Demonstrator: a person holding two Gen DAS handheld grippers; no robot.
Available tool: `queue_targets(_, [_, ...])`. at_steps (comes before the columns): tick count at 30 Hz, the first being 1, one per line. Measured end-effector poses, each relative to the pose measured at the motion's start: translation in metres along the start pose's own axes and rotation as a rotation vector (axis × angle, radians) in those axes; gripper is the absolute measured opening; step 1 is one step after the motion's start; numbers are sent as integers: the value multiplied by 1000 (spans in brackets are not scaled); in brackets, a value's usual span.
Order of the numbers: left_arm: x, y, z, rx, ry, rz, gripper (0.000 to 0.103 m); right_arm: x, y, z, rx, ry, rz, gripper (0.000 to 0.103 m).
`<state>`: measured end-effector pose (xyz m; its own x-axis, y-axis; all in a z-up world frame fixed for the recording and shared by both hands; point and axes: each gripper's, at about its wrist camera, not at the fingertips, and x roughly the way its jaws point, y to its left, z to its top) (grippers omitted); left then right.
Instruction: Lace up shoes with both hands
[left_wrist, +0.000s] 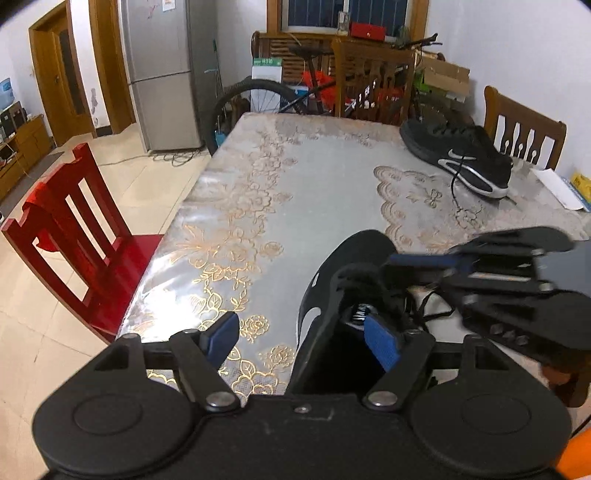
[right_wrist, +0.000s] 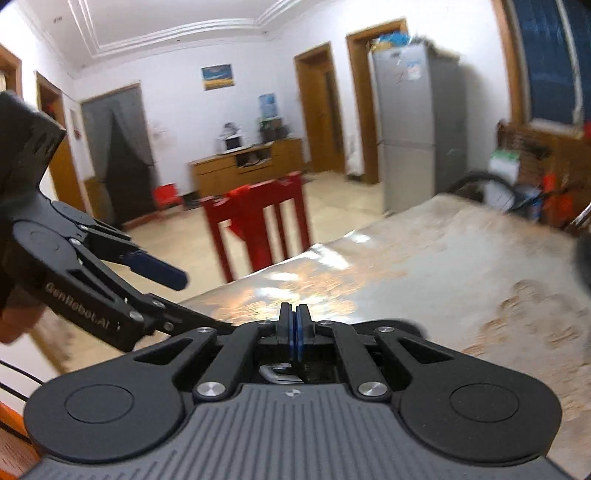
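Spread wide, my left gripper (left_wrist: 303, 338) straddles the near shoe (left_wrist: 343, 280); my right gripper (right_wrist: 294, 332) is pinched together; another shoe (left_wrist: 458, 155) sits beyond.

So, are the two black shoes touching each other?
Apart. The left wrist view shows a wide stretch of tablecloth between the near shoe and the far shoe.

Soft indoor light (right view blurred)

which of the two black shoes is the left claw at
The near black sneaker at the table's front edge: the open left claw straddles its collar. The other black sneaker with a white swoosh lies far off, beside the brown wooden chair.
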<state>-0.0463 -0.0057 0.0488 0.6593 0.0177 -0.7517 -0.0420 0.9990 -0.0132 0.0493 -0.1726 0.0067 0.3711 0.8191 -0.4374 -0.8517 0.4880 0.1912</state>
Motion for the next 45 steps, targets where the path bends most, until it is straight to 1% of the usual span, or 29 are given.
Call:
queue_targets(2, [-1, -1, -1, -1, -11, -11, 65, 6, -7, 4, 30, 24, 28, 2])
queue_targets(5, [8, -1, -2, -5, 7, -20, 56, 16, -12, 5, 74, 57, 45, 2])
queue_targets(6, [13, 0, -3, -9, 19, -20, 46, 18, -14, 4, 87, 66, 53, 2])
queue_targets(9, [30, 5, -5, -29, 71, -10, 38, 28, -16, 2, 122, 99, 78, 2])
queue_targets(10, [33, 8, -6, -46, 81, -10, 39, 29, -14, 0, 130, 110, 83, 4])
queue_targets(12, [37, 14, -7, -91, 94, -21, 39, 28, -16, -1, 146, 117, 73, 15])
queue_targets(13, [37, 15, -7, -99, 95, -26, 39, 21, -16, 1, 156, 96, 56, 26])
queue_targets(14, [37, 14, -7, -90, 94, -22, 39, 15, -17, 3, 167, 72, 41, 41])
queue_targets(16, [36, 12, -8, -72, 90, -13, 40, -2, -23, 5, 202, -5, 30, 53])
queue_targets(17, [36, 11, -8, -70, 89, -12, 40, -10, -25, 7, 218, -38, 26, 53])
queue_targets(19, [35, 11, -8, -72, 84, -11, 40, -24, -31, 11, 226, -64, 19, 51])
queue_targets(20, [34, 11, -8, -78, 81, -12, 40, -29, -33, 12, 219, -64, 22, 48])
queue_targets(22, [33, 12, -9, -86, 77, -14, 40, -34, -34, 14, 175, -33, 40, 43])
queue_targets(25, [32, 11, -10, -86, 69, -14, 40, -30, -25, 15, 54, 59, 93, 32])
queue_targets(26, [31, 11, -10, -85, 66, -13, 40, -28, -20, 15, 17, 96, 117, 30])
queue_targets(27, [30, 11, -11, -85, 63, -12, 40, -24, -15, 16, -12, 128, 136, 30])
queue_targets(29, [29, 10, -11, -83, 56, -11, 41, -17, -5, 17, -70, 193, 169, 24])
queue_targets(31, [28, 10, -12, -82, 50, -9, 41, -4, 1, 18, -126, 268, 171, 21])
queue_targets(33, [27, 9, -13, -80, 44, -8, 41, 8, 6, 19, -189, 326, 159, 21])
queue_targets(36, [25, 8, -13, -71, 36, -14, 40, 20, 8, 22, -206, 403, 148, 17])
queue_targets(38, [25, 7, -13, -58, 31, -27, 39, 25, 9, 23, -201, 430, 146, 15])
queue_targets(40, [24, 6, -13, -45, 27, -39, 26, 28, 13, 23, -231, 441, 138, 12])
queue_targets(41, [24, 5, -13, -38, 24, -46, 24, 29, 15, 23, -246, 443, 132, 8])
queue_targets(42, [24, 5, -12, -32, 23, -53, 20, 28, 16, 22, -252, 440, 125, 7])
queue_targets(44, [26, 5, -11, -29, 27, -67, 16, 20, 13, 23, -222, 414, 122, 5])
queue_targets(45, [27, 8, -9, -46, 29, -79, 15, 16, 11, 24, -200, 397, 123, 5])
